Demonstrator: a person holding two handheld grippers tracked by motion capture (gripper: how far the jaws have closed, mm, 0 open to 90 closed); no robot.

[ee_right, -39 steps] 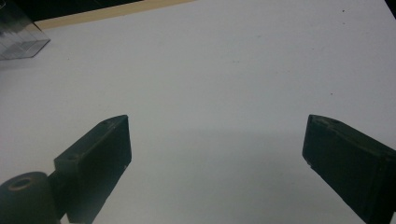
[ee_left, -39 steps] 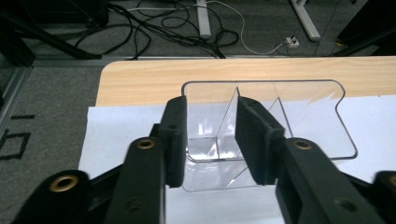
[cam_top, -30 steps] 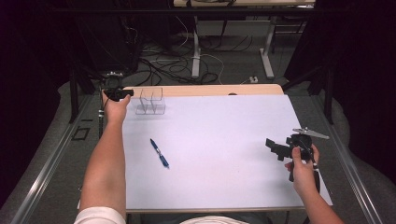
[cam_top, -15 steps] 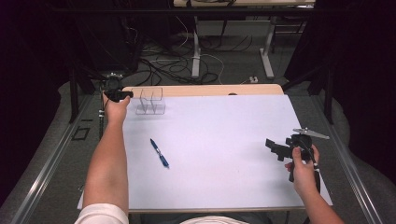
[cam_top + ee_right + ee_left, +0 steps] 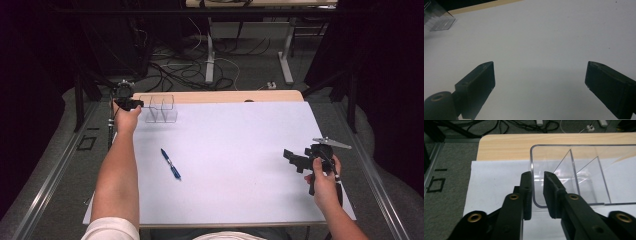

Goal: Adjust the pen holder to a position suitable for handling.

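One step looks done: the left claw point(image 5: 537, 192), jaws just closing, pinches the clear divided organizer point(image 5: 574, 172) wall, while the blue pen point(image 5: 170, 163) nearer the person lies untouched and the right claw point(image 5: 539, 82) stays spread.

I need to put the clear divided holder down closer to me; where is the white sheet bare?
Widest free patch: between the blue pen and the right hand-held gripper, from mid-sheet to the near edge of the white sheet. Also bare: the far right. Crowded: the far left corner, where the left hand-held gripper straddles the wall of the clear divided holder.

L gripper point(image 5: 537, 192) jaws just closing (nearly shut); R gripper point(image 5: 539, 85) wide open.
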